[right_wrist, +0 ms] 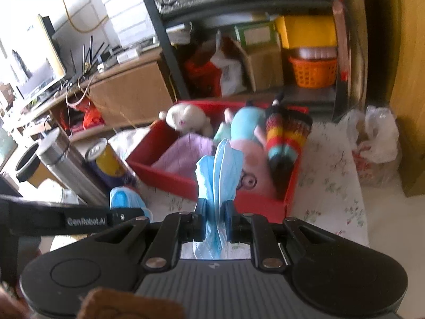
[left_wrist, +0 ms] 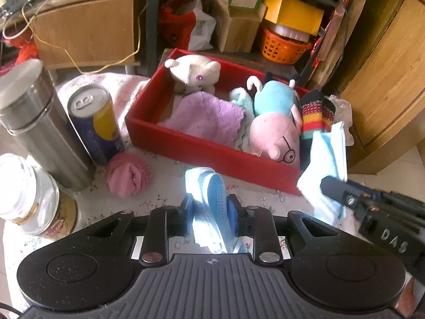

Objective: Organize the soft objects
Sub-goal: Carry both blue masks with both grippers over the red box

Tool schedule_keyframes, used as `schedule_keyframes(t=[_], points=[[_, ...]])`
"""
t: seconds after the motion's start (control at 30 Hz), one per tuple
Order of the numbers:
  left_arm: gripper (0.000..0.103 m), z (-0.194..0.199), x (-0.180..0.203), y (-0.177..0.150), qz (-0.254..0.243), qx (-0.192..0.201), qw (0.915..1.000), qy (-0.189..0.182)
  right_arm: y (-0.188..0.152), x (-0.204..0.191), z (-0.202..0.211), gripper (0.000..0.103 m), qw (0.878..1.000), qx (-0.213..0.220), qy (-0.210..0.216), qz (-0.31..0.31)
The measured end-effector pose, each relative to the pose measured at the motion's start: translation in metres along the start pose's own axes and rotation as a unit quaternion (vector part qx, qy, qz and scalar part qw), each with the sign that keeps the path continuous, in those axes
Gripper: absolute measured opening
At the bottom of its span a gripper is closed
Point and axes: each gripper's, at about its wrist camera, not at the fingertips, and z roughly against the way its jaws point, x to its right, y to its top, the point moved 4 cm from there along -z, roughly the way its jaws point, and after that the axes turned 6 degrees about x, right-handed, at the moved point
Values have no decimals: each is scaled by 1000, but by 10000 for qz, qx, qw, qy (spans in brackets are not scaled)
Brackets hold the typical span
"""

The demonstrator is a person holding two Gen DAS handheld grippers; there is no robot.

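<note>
My left gripper (left_wrist: 210, 204) is shut on a folded light-blue face mask (left_wrist: 209, 188), held above the flowered tablecloth in front of the red box (left_wrist: 202, 148). To its right, my right gripper (left_wrist: 328, 184) is shut on a second blue mask (left_wrist: 329, 154) near the box's front right corner. In the right wrist view the right gripper (right_wrist: 215, 205) pinches that mask (right_wrist: 220, 167) upright before the red box (right_wrist: 170, 178). The left gripper (right_wrist: 132, 214) shows at the left with its mask (right_wrist: 123, 199). The box holds a pig plush (left_wrist: 276, 135), a white plush (left_wrist: 196, 74), a purple cloth (left_wrist: 204, 117) and a striped knit piece (left_wrist: 317, 114). A pink knit bundle (left_wrist: 128, 176) lies on the table.
A steel flask (left_wrist: 39, 122), a drink can (left_wrist: 95, 122) and a glass jar (left_wrist: 32, 199) stand left of the box. A plastic bag (right_wrist: 377, 143) sits at the table's right side by a wooden cabinet (left_wrist: 385, 66). Shelves with boxes and an orange basket (left_wrist: 281, 45) are behind.
</note>
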Motion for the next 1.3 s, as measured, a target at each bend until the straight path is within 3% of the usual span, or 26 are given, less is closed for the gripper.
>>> schedule_keyframes(t=[0.33, 0.67, 1.3], points=[[27, 23, 15, 17, -289, 653, 9972, 216, 17, -4, 14, 0, 9988, 487, -42, 21], [28, 23, 27, 36, -453, 976, 9937, 316, 30, -5, 9, 0, 9974, 703, -127, 89], [28, -8, 28, 73, -562, 1082, 9911, 530, 62, 9, -19, 0, 9947, 966, -336, 50]])
